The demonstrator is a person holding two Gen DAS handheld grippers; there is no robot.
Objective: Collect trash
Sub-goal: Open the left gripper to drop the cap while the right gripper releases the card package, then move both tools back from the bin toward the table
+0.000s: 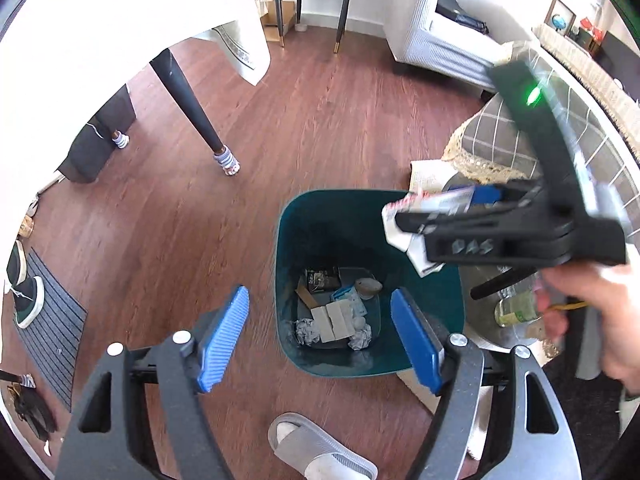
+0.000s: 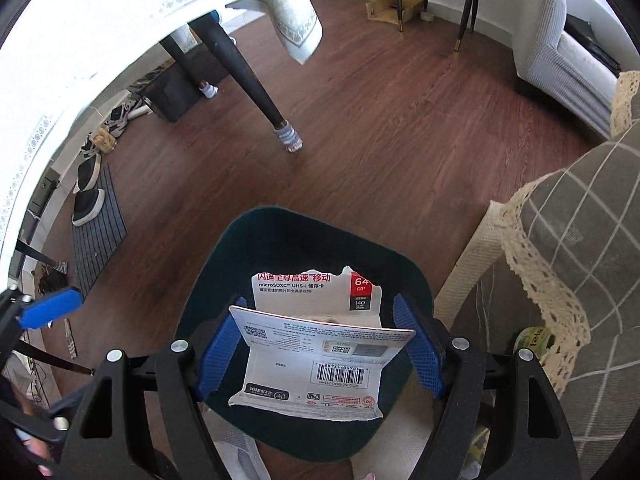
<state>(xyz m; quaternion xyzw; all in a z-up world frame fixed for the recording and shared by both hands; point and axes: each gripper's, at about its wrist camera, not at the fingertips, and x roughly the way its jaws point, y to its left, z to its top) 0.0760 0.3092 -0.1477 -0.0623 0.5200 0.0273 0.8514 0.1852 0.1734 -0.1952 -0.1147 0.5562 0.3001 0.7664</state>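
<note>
- Far left, a dark striped mat (image 1: 52, 322) lies on the wood floor (image 1: 160, 216) with a shoe resting on it.
- My left claw (image 1: 320, 338) hangs with its blue pads spread wide and nothing between them, above the near side of the teal bin (image 1: 288, 280).
- The bin stands on the floor; crumpled paper, flat cards and wrappers (image 1: 334, 312) lie at its bottom.
- My right claw (image 2: 320, 346) is directly above the bin, its pads pressed on both edges of a torn memory-card package (image 2: 316, 364), which bows between them.
- Right of the bin, a grey checked cloth (image 2: 580, 216) with a lace hem hangs down.
</note>
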